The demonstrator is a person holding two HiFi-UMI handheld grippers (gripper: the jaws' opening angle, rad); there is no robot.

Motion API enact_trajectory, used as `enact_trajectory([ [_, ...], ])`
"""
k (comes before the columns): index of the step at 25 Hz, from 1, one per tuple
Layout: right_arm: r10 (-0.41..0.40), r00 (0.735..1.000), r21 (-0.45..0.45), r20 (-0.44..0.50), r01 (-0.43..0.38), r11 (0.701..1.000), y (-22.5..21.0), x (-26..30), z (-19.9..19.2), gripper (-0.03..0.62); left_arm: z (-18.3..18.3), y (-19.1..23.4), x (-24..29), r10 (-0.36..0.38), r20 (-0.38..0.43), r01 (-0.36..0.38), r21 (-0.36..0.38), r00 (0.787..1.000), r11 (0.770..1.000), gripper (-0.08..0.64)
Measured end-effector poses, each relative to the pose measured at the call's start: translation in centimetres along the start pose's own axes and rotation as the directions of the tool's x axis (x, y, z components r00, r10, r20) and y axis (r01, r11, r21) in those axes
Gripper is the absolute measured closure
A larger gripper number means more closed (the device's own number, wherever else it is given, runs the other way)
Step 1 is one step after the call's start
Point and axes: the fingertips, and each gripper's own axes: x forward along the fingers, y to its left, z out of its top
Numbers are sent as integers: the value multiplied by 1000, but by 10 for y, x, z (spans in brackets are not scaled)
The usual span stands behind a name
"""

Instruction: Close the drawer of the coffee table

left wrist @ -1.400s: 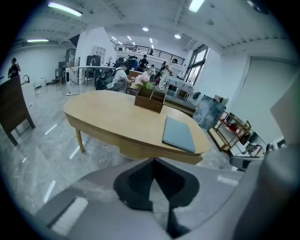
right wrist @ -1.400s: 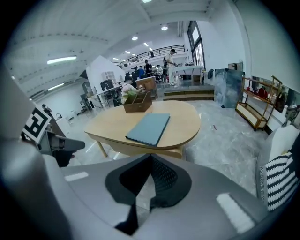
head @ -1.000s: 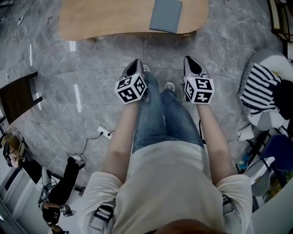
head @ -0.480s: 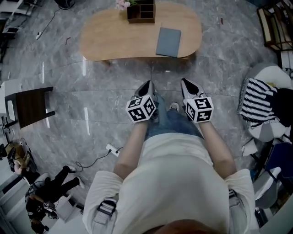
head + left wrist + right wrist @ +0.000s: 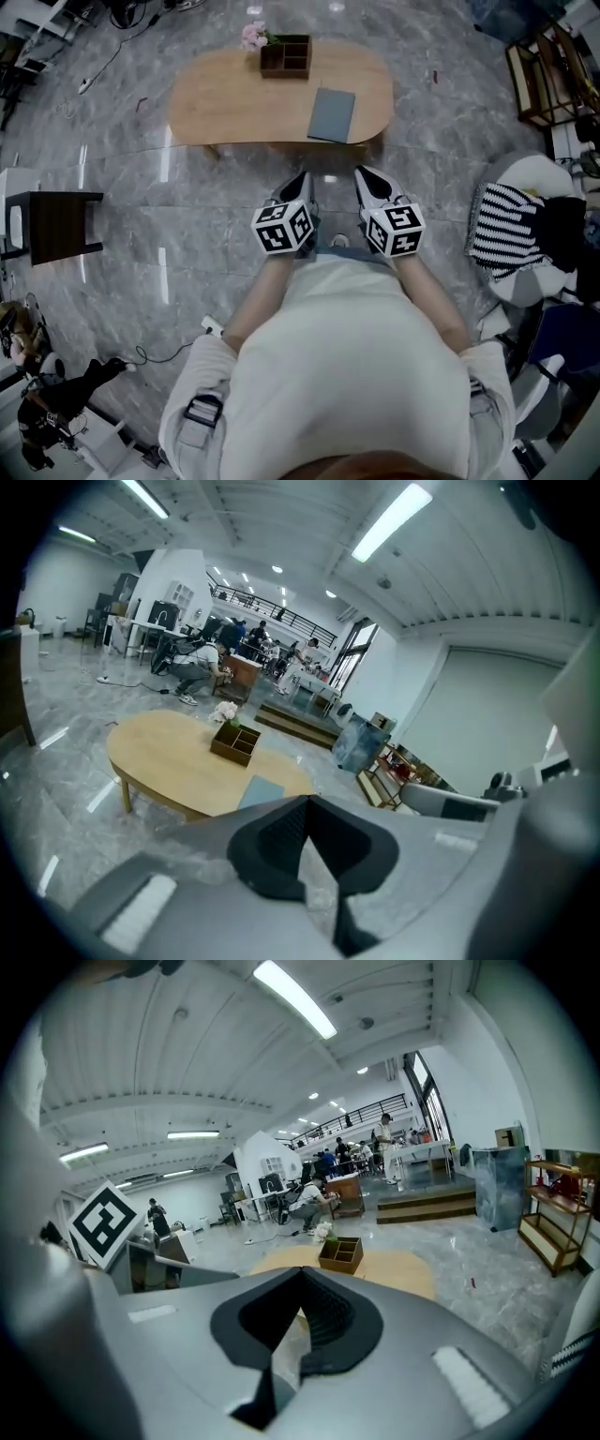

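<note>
Presently: my left gripper [image 5: 302,180] and right gripper [image 5: 362,176] both pinched tight, empty; oval pale-wood coffee table [image 5: 234,103] ahead; flat grey book [image 5: 332,114], dark compartmented box [image 5: 286,56] on it.

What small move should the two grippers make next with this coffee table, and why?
Probably lower both toward the near edge of the coffee table and check its front. The left gripper and right gripper are shut, empty and well short of the table, and no view shows a drawer sticking out, so I cannot tell whether anything is left to push.
</note>
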Motion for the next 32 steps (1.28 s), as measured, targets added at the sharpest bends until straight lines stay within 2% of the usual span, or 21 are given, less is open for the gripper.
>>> enact_trajectory([
  [7, 22, 998, -23, 62, -20, 1000, 10, -20, 29, 594, 23, -22, -13, -43, 44, 40, 50, 998, 998, 558],
  [15, 20, 996, -42, 89, -16, 999, 9, -28, 35, 594, 29, -37, -22, -62, 65, 53, 138, 996, 989, 558],
  [21, -18, 994, -68, 109, 25, 997, 7, -35, 35, 595, 27, -39, -25, -60, 70, 50, 134, 996, 990, 558],
  [32, 8, 993, -53, 114, -2, 999, 13, -38, 29, 595, 18, -36, -32, -49, 65, 41, 119, 997, 992, 558],
])
